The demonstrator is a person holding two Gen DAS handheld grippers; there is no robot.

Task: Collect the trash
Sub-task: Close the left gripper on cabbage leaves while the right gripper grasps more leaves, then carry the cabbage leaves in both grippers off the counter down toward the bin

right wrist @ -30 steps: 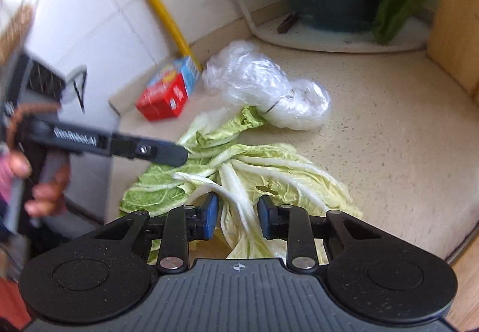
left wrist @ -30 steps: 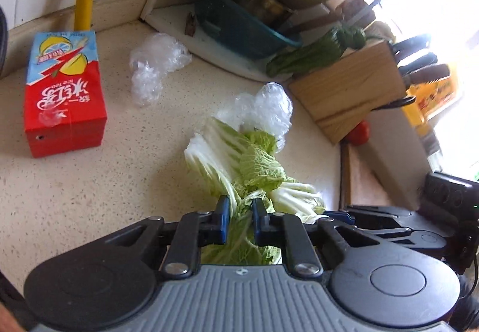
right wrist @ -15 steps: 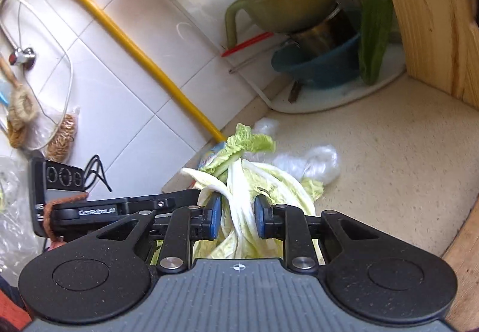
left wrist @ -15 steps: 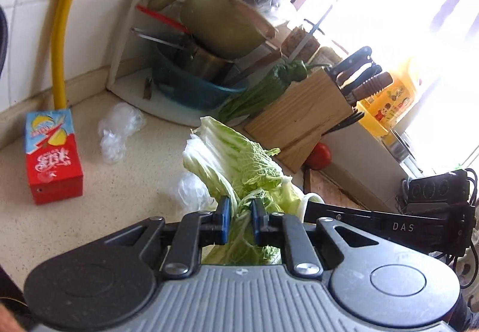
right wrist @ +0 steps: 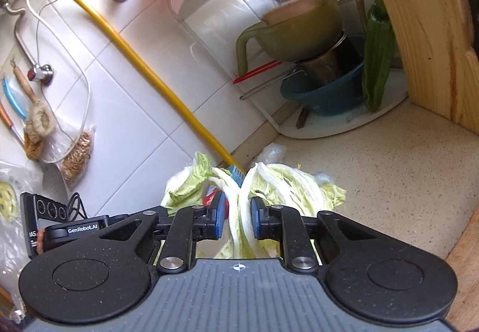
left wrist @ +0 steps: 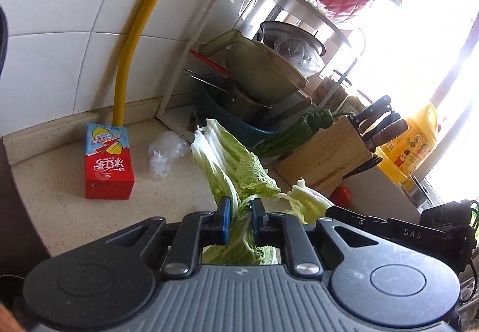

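Observation:
My left gripper [left wrist: 241, 212] is shut on a bunch of pale green cabbage leaves [left wrist: 236, 161] that stick up above the counter. In the right wrist view, my right gripper [right wrist: 236, 213] has its jaws closing on white cabbage stalks [right wrist: 284, 185], with the pads pressing on them. A red and blue drink carton [left wrist: 107, 164] stands on the counter by the wall, and its top [right wrist: 236, 174] peeks out behind the leaves. Crumpled clear plastic wrap [left wrist: 164, 152] lies beside it, and another piece of wrap [right wrist: 274, 152] shows past the leaves.
A dish rack [left wrist: 254, 77] with stacked bowls and pots stands in the corner. A wooden knife block [left wrist: 326, 158], a green pepper [left wrist: 299, 131], a tomato [left wrist: 342, 194] and a yellow oil bottle [left wrist: 413, 146] sit to the right. A yellow hose [left wrist: 131, 47] runs down the tiled wall.
Both grippers have lifted the cabbage leaves off the counter and tilted up toward the wall. The right jaws have narrowed onto the stalks. The carton and the wrap stayed in place.

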